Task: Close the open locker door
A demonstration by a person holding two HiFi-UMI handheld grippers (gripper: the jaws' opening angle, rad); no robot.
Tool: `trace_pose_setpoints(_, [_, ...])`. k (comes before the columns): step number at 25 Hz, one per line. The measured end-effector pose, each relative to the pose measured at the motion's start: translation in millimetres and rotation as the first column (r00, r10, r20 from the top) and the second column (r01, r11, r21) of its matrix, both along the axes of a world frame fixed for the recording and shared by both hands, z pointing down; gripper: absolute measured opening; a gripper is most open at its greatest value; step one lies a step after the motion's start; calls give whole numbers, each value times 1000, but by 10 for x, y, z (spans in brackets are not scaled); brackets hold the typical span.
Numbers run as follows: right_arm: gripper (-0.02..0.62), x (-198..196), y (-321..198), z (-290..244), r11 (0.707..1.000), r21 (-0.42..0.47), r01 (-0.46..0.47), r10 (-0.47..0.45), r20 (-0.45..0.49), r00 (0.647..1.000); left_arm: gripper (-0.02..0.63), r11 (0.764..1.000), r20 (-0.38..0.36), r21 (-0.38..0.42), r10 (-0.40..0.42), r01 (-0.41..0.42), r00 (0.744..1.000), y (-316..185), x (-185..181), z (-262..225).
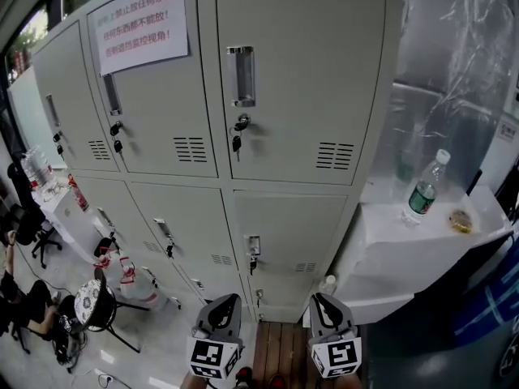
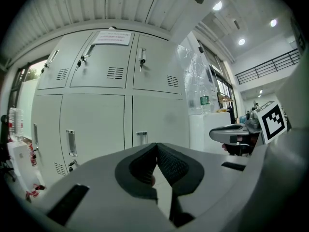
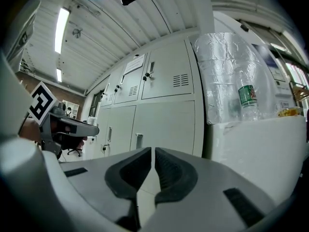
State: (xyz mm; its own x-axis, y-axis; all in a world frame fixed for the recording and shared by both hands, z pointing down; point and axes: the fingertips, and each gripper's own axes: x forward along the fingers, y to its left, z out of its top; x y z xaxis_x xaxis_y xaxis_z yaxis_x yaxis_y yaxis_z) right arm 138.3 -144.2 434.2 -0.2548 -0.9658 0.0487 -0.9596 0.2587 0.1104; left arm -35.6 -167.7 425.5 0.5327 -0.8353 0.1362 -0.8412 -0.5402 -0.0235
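Observation:
A bank of grey lockers [image 1: 186, 96] fills the head view, and every door I can see lies flush with its frame. The nearest lower door [image 1: 292, 233] has a small handle and a key [image 1: 254, 248]. Both grippers hang low in front of the lockers, clear of them. My left gripper [image 1: 227, 301] [image 2: 156, 148] is shut, its pads meeting at the tips with nothing between them. My right gripper [image 1: 324, 300] [image 3: 153, 152] is shut too, with only a thin slit between its pads and nothing held.
A water bottle [image 1: 423, 186] and a small food item [image 1: 461, 221] stand on a white covered counter [image 1: 389, 241] right of the lockers, under a plastic sheet [image 1: 454, 47]. A paper notice [image 1: 142, 19] hangs on an upper door. A stool [image 1: 93, 302] and chairs stand at the left.

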Motion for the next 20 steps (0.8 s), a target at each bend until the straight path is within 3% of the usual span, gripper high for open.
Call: trace_pose_setpoints(20, [25, 127, 379, 32, 1000, -4, -14, 14, 33, 999, 21, 1000, 10, 8, 11, -11, 1000, 360, 116, -19])
